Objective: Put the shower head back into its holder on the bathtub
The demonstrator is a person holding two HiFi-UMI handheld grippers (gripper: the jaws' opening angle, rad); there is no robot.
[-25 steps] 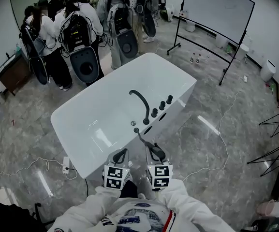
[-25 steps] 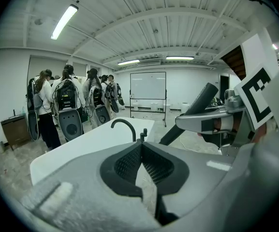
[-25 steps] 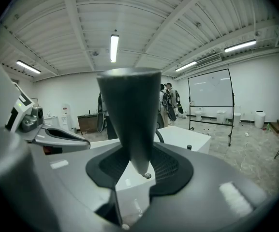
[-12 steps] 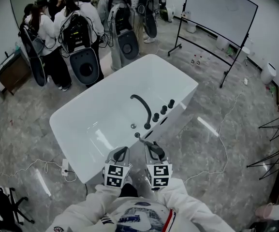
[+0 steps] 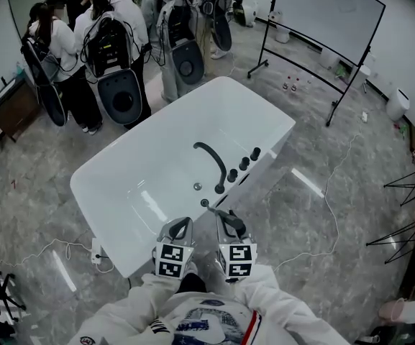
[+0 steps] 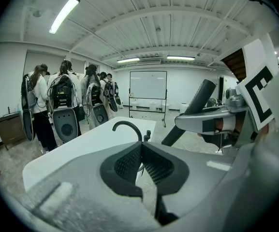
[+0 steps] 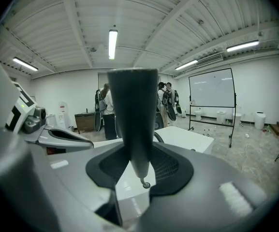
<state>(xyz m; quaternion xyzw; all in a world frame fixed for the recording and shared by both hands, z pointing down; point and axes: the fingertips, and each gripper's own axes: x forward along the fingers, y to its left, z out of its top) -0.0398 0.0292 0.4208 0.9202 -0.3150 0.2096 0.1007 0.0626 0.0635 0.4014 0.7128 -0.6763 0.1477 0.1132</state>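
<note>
The white bathtub (image 5: 113, 185) stands just ahead of me, with a black arched faucet (image 5: 208, 153) and dark knobs (image 5: 244, 162) on its right rim. A small round fitting (image 5: 203, 203) sits on the rim's near end. My right gripper (image 5: 229, 225) hovers close behind that fitting, shut on the dark shower head (image 5: 233, 226). In the right gripper view the shower head (image 7: 133, 110) stands upright between the pads (image 7: 166, 166). My left gripper (image 5: 180, 230) is beside it over the tub's near corner. Its pads (image 6: 129, 161) meet with nothing between them.
Several people with gear stand behind the tub at the back left (image 5: 113, 42). A wheeled whiteboard (image 5: 322, 13) stands at the back right. A white cable (image 5: 329, 192) crosses the floor on the right, and a power strip (image 5: 97, 249) lies by the tub's near left corner.
Both grippers have edged a little closer to the tub's near rim, side by side. The shower head stays in the right gripper's hold.
</note>
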